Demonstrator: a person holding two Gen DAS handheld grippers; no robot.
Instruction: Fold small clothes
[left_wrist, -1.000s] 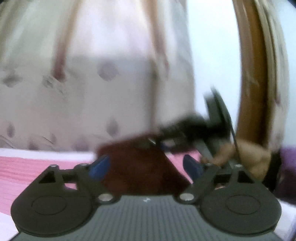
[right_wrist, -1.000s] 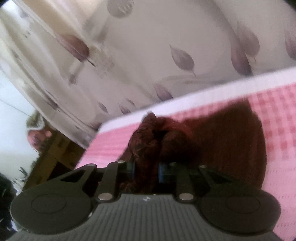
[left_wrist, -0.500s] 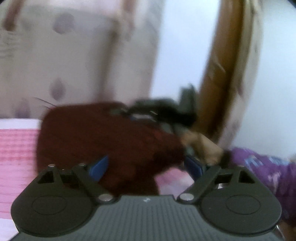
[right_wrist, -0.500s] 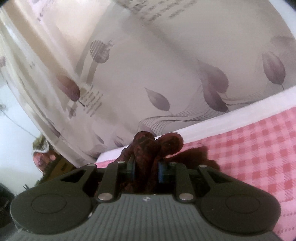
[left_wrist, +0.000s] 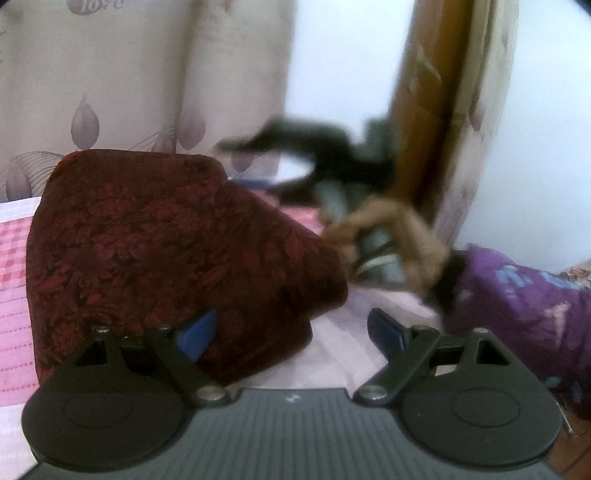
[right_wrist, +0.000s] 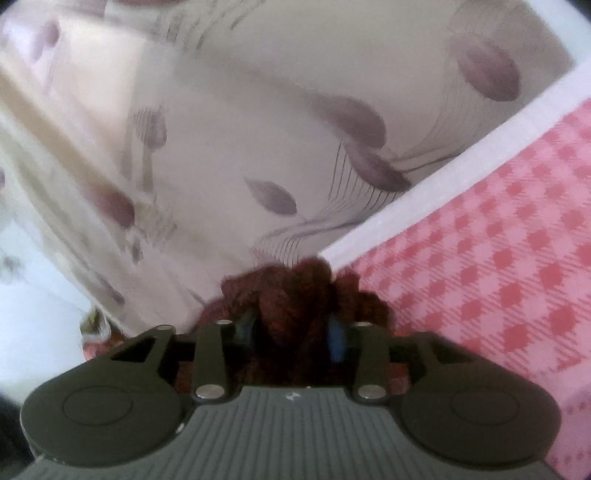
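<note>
- The left gripper (left_wrist: 290, 334), black with blue pads, stands spread wide and pinches nothing.
- A dark red patterned fabric garment (left_wrist: 166, 251) lies folded on the pink checked cloth (right_wrist: 498, 266), just ahead of the left claw, overlapping its left pad.
- The right gripper (right_wrist: 293, 332) has just been opening; a bunch of the garment sits between its parted jaws.
- A hand (left_wrist: 399, 236) in a purple sleeve (left_wrist: 517, 302) holds that claw.

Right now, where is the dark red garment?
In the left wrist view the dark red garment lies folded left of centre on the pink checked cloth, its right tip beside the hand.
</note>
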